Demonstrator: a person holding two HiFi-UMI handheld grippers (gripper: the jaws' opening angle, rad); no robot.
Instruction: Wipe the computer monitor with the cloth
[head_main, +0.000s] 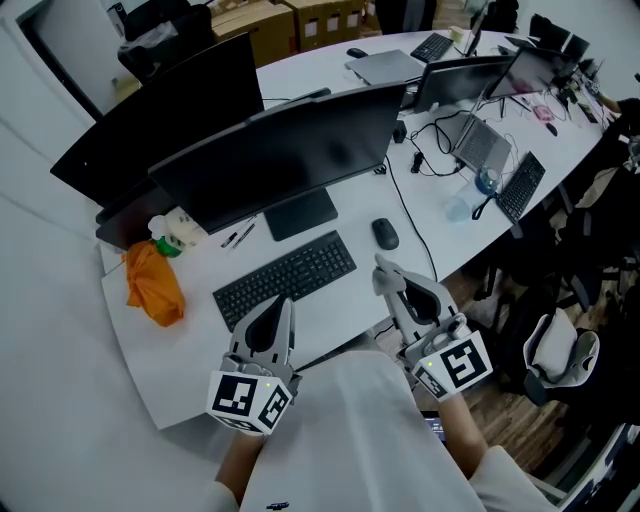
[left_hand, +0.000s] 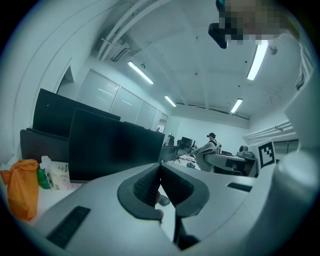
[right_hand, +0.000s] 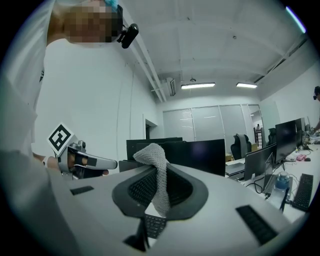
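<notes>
1. Left gripper (head_main: 283, 305): I read it low over the near edge of the white desk (head_main: 170, 370), just near of the keyboard (head_main: 285, 277). In the left gripper view its jaws are pressed together with nothing between them.

2. Right gripper (head_main: 385, 268): it sits to the right of the keyboard and just near of the mouse (head_main: 385, 233). In the right gripper view its jaws are clamped on the cloth (right_hand: 159, 180), a pale knitted piece. One end of the cloth stands up above the jaw tips, and the rest hangs down between the pads.

3. Computer monitor (head_main: 290, 160): it stands upright on the far side of the keyboard with its screen dark. It is well apart from both grippers, and the cloth is not touching it.

4. Other items: a second monitor (head_main: 160, 110), also dark, stands farther back and to the left. An orange bundle (head_main: 153, 285) lies on the desk at the left, with a green bottle (head_main: 165, 243) just on its far side.
</notes>
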